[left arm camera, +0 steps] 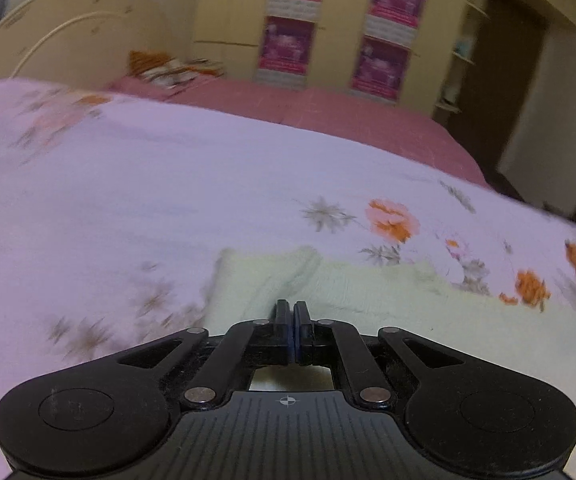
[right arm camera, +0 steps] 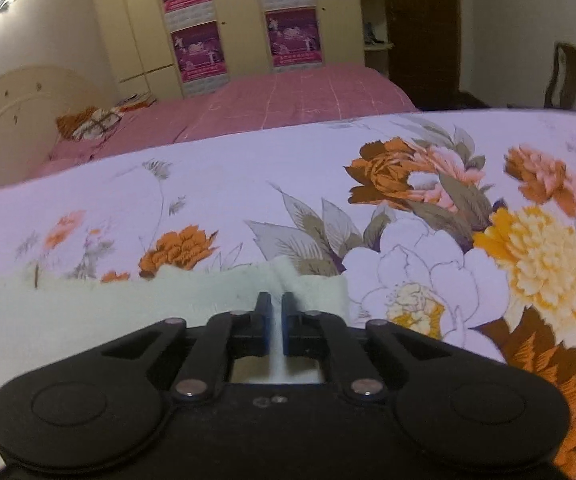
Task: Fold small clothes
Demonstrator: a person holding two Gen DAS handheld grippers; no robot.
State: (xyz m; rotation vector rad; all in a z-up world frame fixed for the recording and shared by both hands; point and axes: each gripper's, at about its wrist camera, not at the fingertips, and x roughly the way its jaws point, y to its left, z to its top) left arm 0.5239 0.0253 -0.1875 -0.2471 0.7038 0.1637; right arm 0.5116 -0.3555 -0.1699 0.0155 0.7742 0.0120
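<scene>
**Both grippers pinch the near edge of a pale garment, ready to fold**

Nearest the left camera, the left gripper [left arm camera: 291,306] has its fingers pressed together on a ridge of the pale green cloth [left arm camera: 367,300]; almost no gap shows between the blue pads. The right gripper [right arm camera: 275,300] has its fingers narrow, with a strip of the same cloth [right arm camera: 128,300] caught between them. The cloth looks soft and fleecy, thick enough to bunch into a rounded pleat at each grip, with a slightly fuzzy far edge. It lies on the flowered bedsheet [right arm camera: 248,184], stretched between the two grips.

By my reading, the step in hand is the first fold: the near edge is held at two points. The next move calls for lifting both grips together and carrying the edge over toward the far edge, keeping the span taut so the fleece does not sag or twist.

The sheet is smooth lilac cotton printed with orange and yellow blooms. Beyond it lies a second bed with a pink checked cover [right arm camera: 307,92], a curved cream headboard [right arm camera: 20,100], and a wardrobe [right arm camera: 240,20] with purple posters.
</scene>
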